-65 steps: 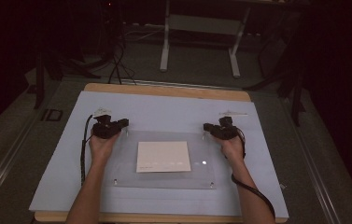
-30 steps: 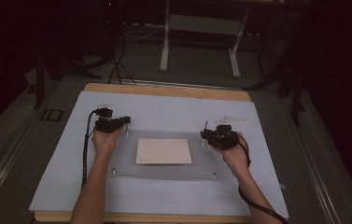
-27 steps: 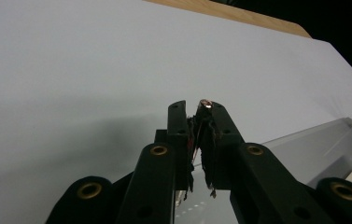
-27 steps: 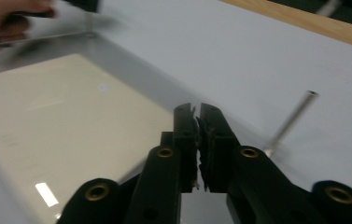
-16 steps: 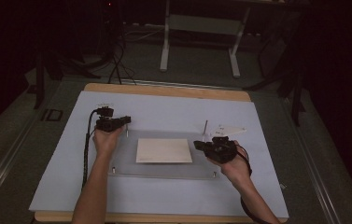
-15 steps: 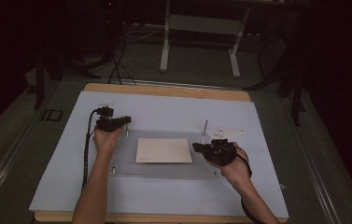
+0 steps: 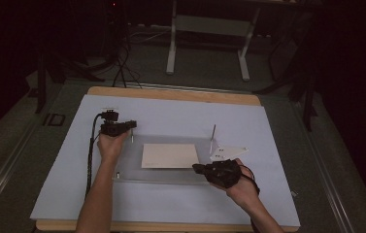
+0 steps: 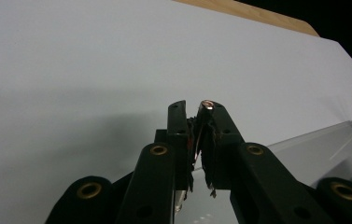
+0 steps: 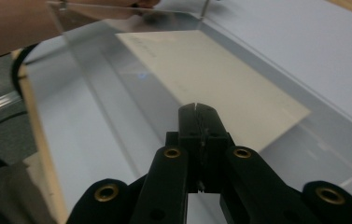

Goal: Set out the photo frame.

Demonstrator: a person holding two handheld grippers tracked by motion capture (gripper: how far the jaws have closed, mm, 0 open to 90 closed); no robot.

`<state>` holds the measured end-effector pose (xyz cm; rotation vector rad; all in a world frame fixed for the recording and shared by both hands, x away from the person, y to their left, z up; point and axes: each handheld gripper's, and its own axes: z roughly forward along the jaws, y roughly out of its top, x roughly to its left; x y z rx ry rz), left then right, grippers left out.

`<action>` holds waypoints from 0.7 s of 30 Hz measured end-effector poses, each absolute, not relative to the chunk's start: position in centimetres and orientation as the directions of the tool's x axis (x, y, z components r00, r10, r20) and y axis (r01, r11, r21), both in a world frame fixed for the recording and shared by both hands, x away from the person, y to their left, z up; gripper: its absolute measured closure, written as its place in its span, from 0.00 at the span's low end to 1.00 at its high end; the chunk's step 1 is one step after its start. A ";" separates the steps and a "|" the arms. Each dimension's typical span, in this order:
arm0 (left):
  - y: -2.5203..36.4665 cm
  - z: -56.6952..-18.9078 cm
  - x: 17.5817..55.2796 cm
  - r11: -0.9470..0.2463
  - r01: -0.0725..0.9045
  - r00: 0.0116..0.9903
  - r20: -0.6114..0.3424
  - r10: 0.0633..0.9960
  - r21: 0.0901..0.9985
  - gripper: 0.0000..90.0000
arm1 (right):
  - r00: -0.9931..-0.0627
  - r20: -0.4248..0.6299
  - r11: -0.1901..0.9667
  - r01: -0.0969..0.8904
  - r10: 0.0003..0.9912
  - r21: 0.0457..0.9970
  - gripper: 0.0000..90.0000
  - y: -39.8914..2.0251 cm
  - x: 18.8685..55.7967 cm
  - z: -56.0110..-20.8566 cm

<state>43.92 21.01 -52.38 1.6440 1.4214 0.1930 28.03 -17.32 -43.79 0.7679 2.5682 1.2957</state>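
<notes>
A clear plate [image 7: 132,160] on short posts lies on the pale blue sheet [image 7: 171,116], with a cream card [image 7: 169,155] at its middle. My left gripper [image 7: 132,124] hovers at the plate's far left corner, and its jaws are shut on a small metal screw [image 8: 206,104]. My right gripper [image 7: 196,168] is over the plate's near right part, pointing left. In the right gripper view my gripper [image 9: 197,108] is shut with nothing in it, just above the plate [image 9: 94,93] and the card [image 9: 211,79].
A thin metal post [image 7: 212,138] stands upright at the plate's far right corner, beside a flat white three-cornered bracket [image 7: 229,152]. The table's wooden edge [image 7: 171,93] runs along the back. Beyond it are a dark floor, cables and a stand's legs [image 7: 171,58].
My right gripper has come from the plate's far right corner toward the near right and turned to point left. The white bracket and post now show uncovered. The left gripper has barely moved.
</notes>
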 end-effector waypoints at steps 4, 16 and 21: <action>21.0 -52.4 44.0 0.095 0.702 0.316 -0.428 0.847 0.706 0.91 | -0.874 0.107 0.487 0.362 0.474 0.795 1.00 -17.0 27.0 -43.8; 20.9 -52.4 44.2 0.109 0.709 0.301 -0.439 0.847 0.696 0.91 | -0.894 0.071 0.511 0.317 0.443 0.799 1.00 -15.4 24.8 -45.6; 21.0 -52.3 44.4 0.106 0.721 0.301 -0.447 0.843 0.685 0.91 | -0.883 0.012 0.524 0.289 0.468 0.801 1.00 -14.3 24.6 -47.0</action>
